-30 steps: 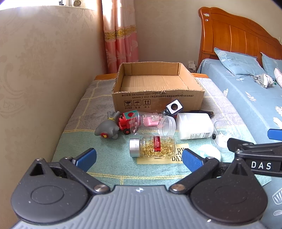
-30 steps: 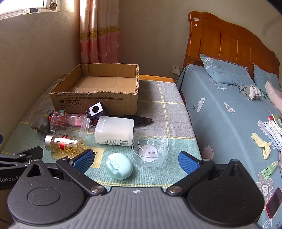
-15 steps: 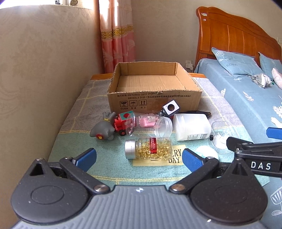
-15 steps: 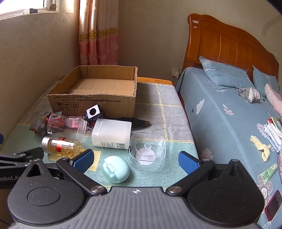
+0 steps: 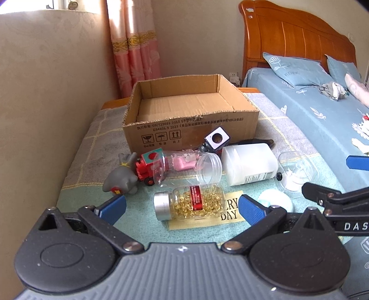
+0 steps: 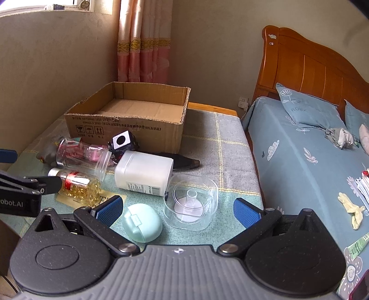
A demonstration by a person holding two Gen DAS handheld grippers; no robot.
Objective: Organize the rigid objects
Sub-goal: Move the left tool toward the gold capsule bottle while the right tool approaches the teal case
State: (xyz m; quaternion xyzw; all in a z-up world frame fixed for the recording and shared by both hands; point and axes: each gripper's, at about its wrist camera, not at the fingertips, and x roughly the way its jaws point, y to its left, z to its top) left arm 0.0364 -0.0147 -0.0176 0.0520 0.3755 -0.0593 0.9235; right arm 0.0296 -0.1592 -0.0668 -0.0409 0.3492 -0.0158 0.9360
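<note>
Soft daylight from a window (image 6: 55,8) high at the upper left fills both views, blown out to white at the sill, while a pink curtain (image 6: 144,41) glows where the sun passes through it. Shadows on the green mat (image 5: 143,221) are faint and short, and glare glints off a clear plastic jar (image 5: 191,165) and a clear round container (image 6: 191,204). Fisheye distortion bows the wall (image 5: 46,92) and the wooden headboard (image 6: 306,67), dark vignetting cuts the right corners, and focus stays sharp at centre, softening slightly toward the edges.
</note>
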